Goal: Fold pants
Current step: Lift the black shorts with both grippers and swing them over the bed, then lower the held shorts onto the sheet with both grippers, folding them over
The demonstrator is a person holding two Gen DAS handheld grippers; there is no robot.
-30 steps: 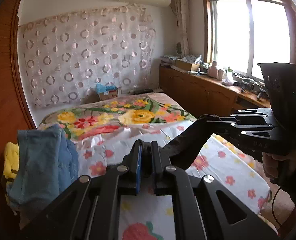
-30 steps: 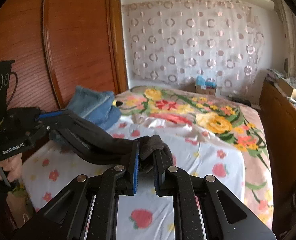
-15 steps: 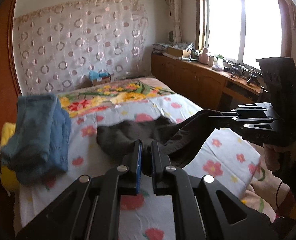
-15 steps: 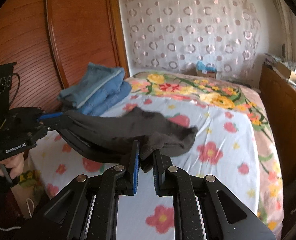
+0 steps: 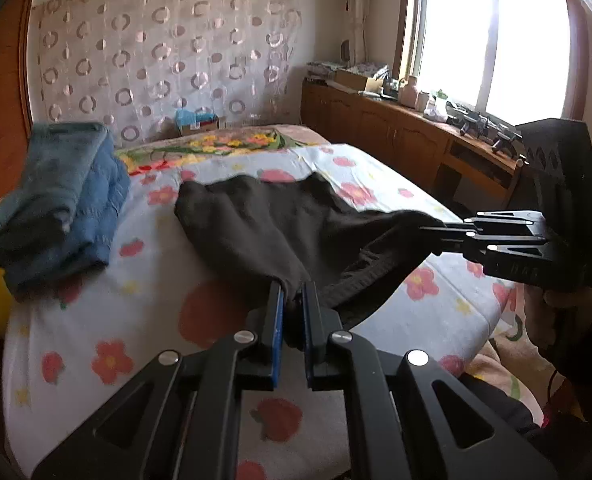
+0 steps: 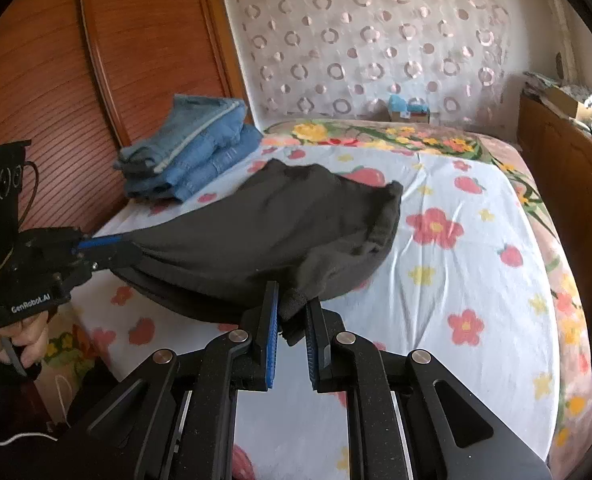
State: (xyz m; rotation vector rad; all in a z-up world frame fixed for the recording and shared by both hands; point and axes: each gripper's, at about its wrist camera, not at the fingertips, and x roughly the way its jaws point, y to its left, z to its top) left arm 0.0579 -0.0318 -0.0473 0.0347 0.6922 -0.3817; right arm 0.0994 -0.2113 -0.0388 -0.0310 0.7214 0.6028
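Currently the dark pants [image 6: 280,220] lie partly spread on the bed [image 6: 476,280], far edge toward 12 o'clock. 2 corners are clamped: left gripper [image 5: 292,304], right gripper [image 6: 290,308], jaws nearly closed on cloth. Judged: laying out underway; folds remain. Folded jeans [image 6: 192,152] at 10 o'clock.

Beside the dark charcoal pants [image 6: 280,224], the bedsheet [image 6: 476,280] is white with red, pink and yellow flowers, the folded jeans [image 6: 192,152] left of them blue, the curtain [image 6: 376,40] behind them pale with pink rings.
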